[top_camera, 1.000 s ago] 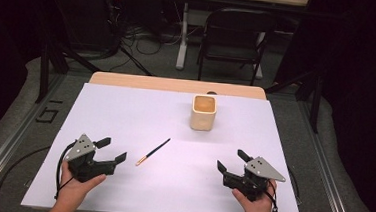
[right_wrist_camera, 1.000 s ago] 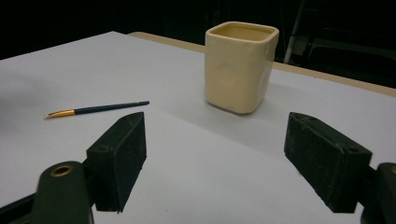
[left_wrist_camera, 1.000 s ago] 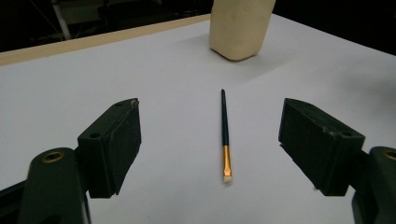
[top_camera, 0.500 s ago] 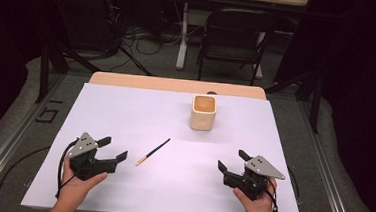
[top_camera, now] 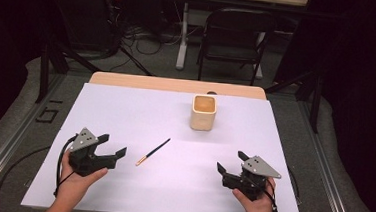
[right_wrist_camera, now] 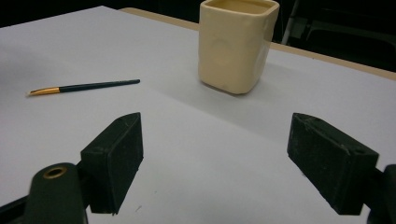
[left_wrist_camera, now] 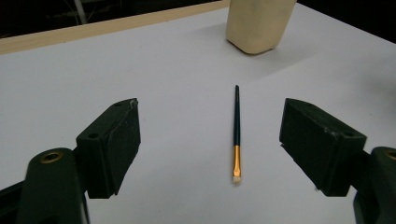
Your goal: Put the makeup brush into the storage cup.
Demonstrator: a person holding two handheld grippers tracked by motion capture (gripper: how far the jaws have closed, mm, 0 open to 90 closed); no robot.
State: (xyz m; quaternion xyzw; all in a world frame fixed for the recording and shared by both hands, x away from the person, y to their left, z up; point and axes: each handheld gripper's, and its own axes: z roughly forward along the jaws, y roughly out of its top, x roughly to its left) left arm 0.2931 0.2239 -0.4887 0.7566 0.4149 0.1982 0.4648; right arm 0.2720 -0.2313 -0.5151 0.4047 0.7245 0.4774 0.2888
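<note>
Black jaws of the left gripper [left_wrist_camera: 210, 140] are standing wide apart and empty, framing the paintbrush [left_wrist_camera: 236, 135] lying just ahead, likely lining up a grasp. Beyond it, the cream cup [left_wrist_camera: 258, 23] is waiting upright. Right gripper [right_wrist_camera: 215, 163] is gaping too, idle.

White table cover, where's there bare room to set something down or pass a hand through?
Most of the white table cover is bare: the whole far-left stretch beyond the left gripper, the near middle between that and the right gripper, and the strip right of the cream cup. Tightest is between the paintbrush and the left gripper.
</note>
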